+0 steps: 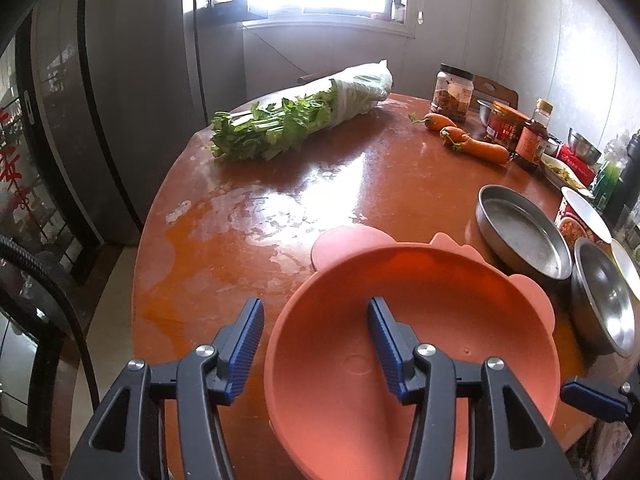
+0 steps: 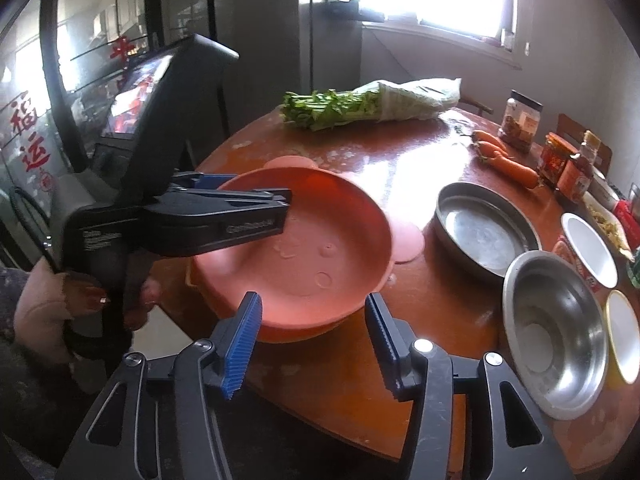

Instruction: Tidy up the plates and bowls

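Left tongs (image 1: 316,344) straddle the pink bowl's (image 1: 420,320) rim, spread, not pinching; right tongs (image 2: 314,340) spread, empty. Bowl overhangs the bench (image 1: 280,184) edge (may tip off).

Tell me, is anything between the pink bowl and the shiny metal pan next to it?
Nothing visible. Bare table lies between the pink bowl and the metal pan; only the bowl's own ear tab pokes toward it. The left gripper straddles the bowl's near rim, open.
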Demonstrator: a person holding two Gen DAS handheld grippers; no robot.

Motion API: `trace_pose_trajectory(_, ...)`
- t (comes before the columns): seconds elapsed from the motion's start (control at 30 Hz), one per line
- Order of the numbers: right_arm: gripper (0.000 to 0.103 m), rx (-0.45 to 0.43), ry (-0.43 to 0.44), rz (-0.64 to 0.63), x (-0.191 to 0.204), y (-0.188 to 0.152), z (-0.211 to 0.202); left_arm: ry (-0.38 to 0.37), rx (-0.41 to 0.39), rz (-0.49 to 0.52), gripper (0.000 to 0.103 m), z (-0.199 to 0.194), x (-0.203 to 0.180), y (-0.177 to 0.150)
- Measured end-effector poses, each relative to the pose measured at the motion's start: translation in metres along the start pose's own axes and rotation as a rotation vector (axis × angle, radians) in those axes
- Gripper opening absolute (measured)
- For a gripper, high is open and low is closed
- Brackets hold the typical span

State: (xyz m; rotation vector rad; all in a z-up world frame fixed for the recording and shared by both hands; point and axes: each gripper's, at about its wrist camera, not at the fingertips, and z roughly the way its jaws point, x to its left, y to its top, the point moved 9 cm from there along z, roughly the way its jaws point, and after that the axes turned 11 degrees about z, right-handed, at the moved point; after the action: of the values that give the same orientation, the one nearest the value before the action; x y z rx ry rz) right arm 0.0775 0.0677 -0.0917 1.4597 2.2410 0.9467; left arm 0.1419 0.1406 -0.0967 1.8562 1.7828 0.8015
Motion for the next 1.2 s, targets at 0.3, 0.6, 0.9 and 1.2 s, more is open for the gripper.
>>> trace_pose_trajectory(0.3, 0.059, 0.000, 0.021, -0.016, 0.006, 0.001, 0.005, 0.018, -0.002, -0.017, 0.061, 0.001, 0.009, -0.001)
trace_pose_trajectory(0.6, 0.065, 0.003, 0.010, 0.039, -0.009, 0.008, 0.018, 0.001, 0.006, -0.031, 0.061, 0.004, 0.010, -0.002)
trace_pose_trajectory(0.9, 0.065, 0.011, 0.004, 0.090, -0.030, 0.016, 0.033, -0.008, 0.004, -0.033, 0.063, 0.008, 0.006, -0.001)
trace_pose_trajectory(1.2, 0.067, 0.052, 0.043, 0.061, -0.009, 0.011, 0.044, -0.001, 0.014, -0.035, 0.073, 0.014, 0.014, 0.004)
